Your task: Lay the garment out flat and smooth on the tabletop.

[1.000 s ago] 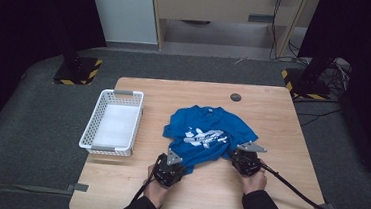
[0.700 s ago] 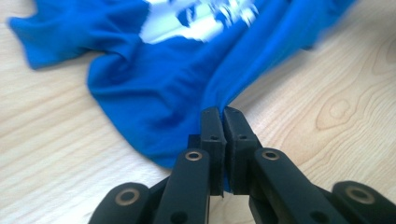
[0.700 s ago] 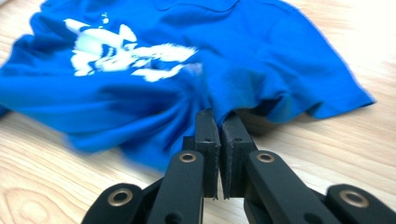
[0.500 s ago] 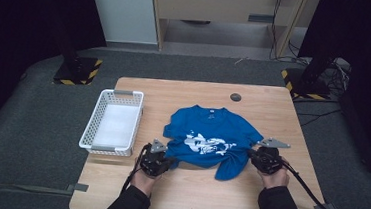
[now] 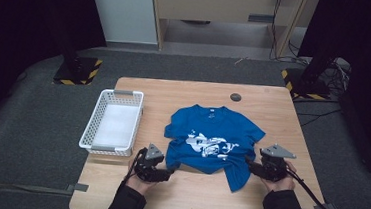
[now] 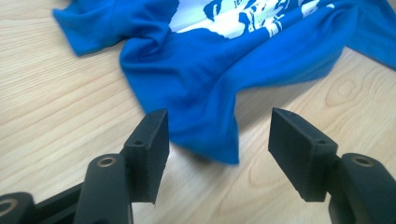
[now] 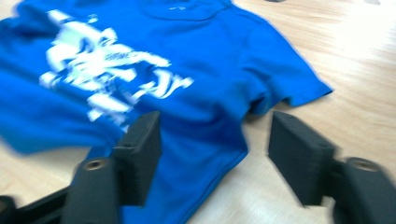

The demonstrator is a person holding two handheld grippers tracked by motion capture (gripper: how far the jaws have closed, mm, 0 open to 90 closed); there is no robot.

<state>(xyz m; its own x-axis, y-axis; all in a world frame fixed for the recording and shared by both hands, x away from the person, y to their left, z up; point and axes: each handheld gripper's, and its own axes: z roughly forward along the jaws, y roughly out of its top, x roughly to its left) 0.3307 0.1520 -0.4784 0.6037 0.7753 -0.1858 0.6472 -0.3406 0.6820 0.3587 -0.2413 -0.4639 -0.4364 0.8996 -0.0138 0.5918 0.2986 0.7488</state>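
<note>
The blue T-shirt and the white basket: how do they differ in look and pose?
The blue T-shirt is soft cloth, lying flat and wrinkled mid-table with a white print; the white basket is stiff mesh, standing with upright walls at the table's left edge. The T-shirt lies between both open grippers; the basket stands apart. Both rest on the wooden table.

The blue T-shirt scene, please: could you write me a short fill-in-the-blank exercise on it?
1. The T-shirt is coloured ____.
2. The white basket lies to the shirt's ____ in the high view.
3. The left gripper has its fingers ____ around the shirt's corner.
4. The right gripper is ____.
Missing words: blue; left; open; open
</note>
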